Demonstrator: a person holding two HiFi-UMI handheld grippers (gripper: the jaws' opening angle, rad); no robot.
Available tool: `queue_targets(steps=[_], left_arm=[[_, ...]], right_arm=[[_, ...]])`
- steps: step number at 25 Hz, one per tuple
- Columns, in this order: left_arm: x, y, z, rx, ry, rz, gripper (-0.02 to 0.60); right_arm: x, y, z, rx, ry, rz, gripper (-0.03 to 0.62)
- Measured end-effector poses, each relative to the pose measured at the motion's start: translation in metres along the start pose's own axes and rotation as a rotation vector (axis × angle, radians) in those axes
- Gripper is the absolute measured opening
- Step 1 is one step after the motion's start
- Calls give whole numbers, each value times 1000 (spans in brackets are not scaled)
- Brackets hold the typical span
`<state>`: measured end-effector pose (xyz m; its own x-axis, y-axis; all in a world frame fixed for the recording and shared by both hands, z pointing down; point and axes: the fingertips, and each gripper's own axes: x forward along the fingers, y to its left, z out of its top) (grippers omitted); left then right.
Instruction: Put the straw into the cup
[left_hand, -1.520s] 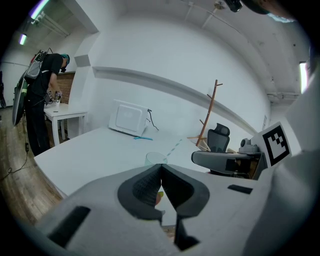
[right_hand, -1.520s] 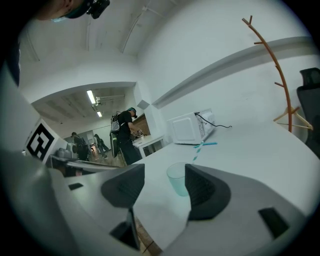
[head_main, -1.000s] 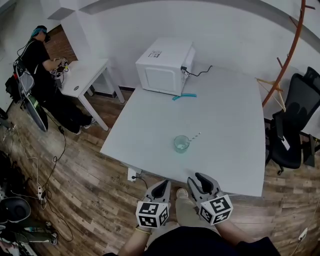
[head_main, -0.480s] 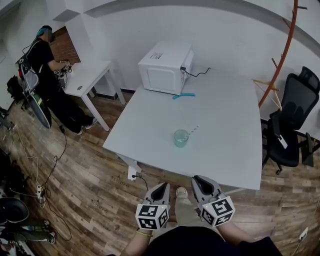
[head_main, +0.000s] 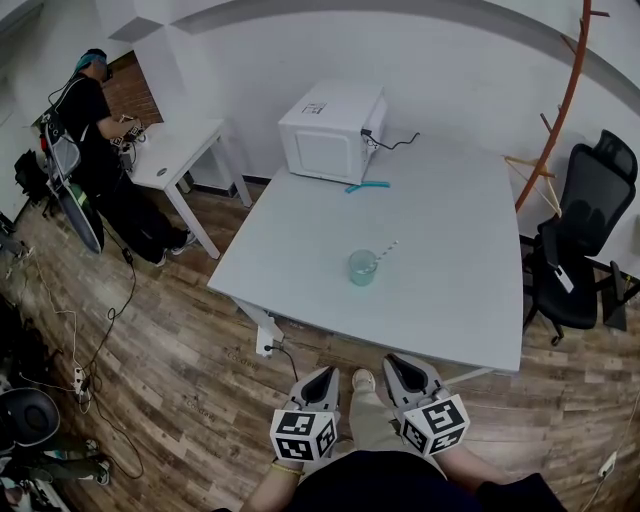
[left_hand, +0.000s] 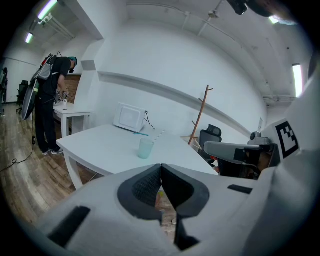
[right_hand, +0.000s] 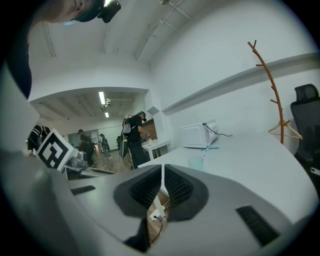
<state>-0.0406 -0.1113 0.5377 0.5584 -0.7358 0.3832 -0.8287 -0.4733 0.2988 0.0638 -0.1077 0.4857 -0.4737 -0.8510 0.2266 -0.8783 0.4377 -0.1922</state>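
Observation:
A pale green translucent cup (head_main: 362, 267) stands on the white table (head_main: 450, 290), with a striped straw (head_main: 384, 249) leaning out of it to the right. The cup (left_hand: 146, 148) and straw (left_hand: 157, 136) also show in the left gripper view, and the cup (right_hand: 196, 163) in the right gripper view. Both grippers hang over the wooden floor, short of the table's near edge. My left gripper (head_main: 322, 376) is shut with nothing in it. My right gripper (head_main: 406, 368) is shut and empty too, its jaws touching at the tips.
A white microwave (head_main: 332, 125) sits at the table's far side with a teal object (head_main: 368, 185) before it. A black office chair (head_main: 585, 250) and a coat stand (head_main: 558, 105) are at the right. A person (head_main: 85, 120) stands at a small white desk (head_main: 175, 150), far left.
Both grippers have drawn back from the table toward me, so the table and cup sit farther off. The right gripper's jaws have closed.

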Motion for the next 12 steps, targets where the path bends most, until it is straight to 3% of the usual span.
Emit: queue_targets(steps=[12], left_arm=[[-3, 2, 7, 8, -9, -6, 18]], right_arm=[[7, 6, 1, 2, 13, 8, 38]])
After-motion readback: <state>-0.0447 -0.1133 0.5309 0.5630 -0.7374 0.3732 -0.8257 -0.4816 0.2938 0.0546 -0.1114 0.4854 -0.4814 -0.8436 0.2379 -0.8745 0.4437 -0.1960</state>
